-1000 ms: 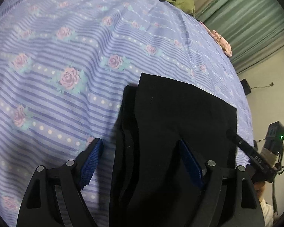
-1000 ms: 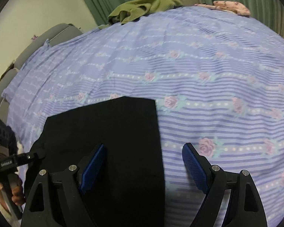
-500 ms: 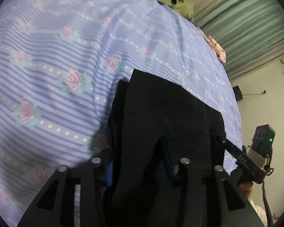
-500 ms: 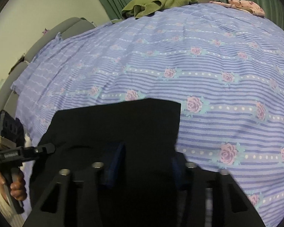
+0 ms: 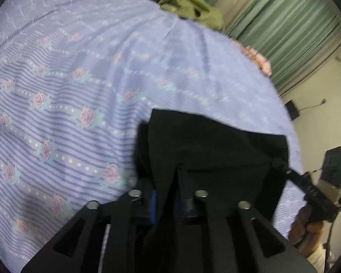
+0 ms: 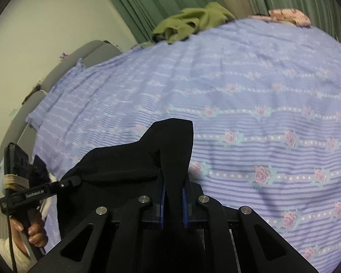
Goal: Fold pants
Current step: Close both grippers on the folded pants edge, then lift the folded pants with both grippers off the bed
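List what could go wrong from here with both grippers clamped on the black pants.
1. The right gripper pinches only a narrow peak of the pants; the cloth may slip out during the lift.
2. The left gripper bites into several stacked layers, so the earlier fold might pull apart.
3. The dragging pants could wrinkle the bedsheet.

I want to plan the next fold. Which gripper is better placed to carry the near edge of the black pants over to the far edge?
Neither alone. The left gripper and the right gripper are each shut on a near corner of the black pants, already lifted off the floral sheet. They should probably move forward together.
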A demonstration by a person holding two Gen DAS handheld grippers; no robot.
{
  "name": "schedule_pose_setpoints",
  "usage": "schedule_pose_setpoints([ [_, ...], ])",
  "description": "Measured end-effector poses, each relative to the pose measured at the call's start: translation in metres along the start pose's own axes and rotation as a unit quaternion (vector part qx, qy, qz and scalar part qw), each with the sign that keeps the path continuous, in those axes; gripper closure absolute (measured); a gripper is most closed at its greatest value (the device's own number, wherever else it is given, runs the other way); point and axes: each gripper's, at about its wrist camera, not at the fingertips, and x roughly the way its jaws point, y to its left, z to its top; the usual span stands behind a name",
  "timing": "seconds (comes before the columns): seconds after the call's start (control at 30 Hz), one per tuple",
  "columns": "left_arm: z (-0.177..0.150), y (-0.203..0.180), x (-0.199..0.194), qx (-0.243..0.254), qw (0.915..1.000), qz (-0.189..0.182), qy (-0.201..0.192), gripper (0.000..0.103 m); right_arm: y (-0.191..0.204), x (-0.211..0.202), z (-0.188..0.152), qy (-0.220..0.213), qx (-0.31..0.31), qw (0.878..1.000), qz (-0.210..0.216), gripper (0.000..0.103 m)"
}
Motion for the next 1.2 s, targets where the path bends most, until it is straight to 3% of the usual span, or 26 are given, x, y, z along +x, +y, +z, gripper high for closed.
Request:
schedule_pose_setpoints([
  [0.03, 0.000, 0.003, 0.005, 0.004, 1.0000, 0.005, 0.006, 0.078, -0.002, 0.005, -0.001, 0.006, -0.003, 1.000, -0.003, 0.090],
  [0.1, -0.002, 0.007, 0.011, 0.002, 0.9998, 0.015, 0.011, 0.058, -0.007, 0.017, 0.000, 0.017, -0.006, 1.000, -0.014, 0.090],
  [0.23, -0.001, 0.009, 0.023, 0.024, 0.9991, 0.027, 0.020, 0.048, -0.019, 0.032, -0.001, 0.037, 0.002, 0.999, -0.026, 0.081],
  [0.4, 0.005, 0.010, 0.031, -0.014, 0.9998, 0.000, 0.012, 0.066, -0.029, 0.047, -0.003, 0.046, 0.005, 0.999, -0.021, 0.077],
  [0.57, 0.003, -0.003, 0.008, -0.009, 0.9996, 0.006, -0.025, 0.091, -0.027, 0.032, -0.003, 0.028, 0.010, 1.000, -0.011, 0.090],
  [0.67, 0.001, -0.014, -0.016, 0.002, 0.9986, -0.011, -0.052, 0.098, -0.014, 0.011, -0.002, 0.007, 0.001, 1.000, -0.003, 0.092],
  [0.87, -0.007, -0.037, -0.064, 0.025, 0.9947, -0.043, -0.091, 0.098, 0.011, -0.045, -0.003, -0.031, -0.008, 0.999, 0.012, 0.093],
  [1.03, -0.022, -0.075, -0.061, 0.064, 0.9927, -0.031, -0.097, 0.098, 0.014, -0.074, -0.012, -0.047, -0.014, 0.999, -0.022, 0.093],
  [1.2, -0.054, -0.094, -0.049, 0.105, 0.9897, -0.020, -0.095, 0.098, -0.016, -0.069, -0.021, -0.036, 0.017, 0.998, -0.045, 0.093],
])
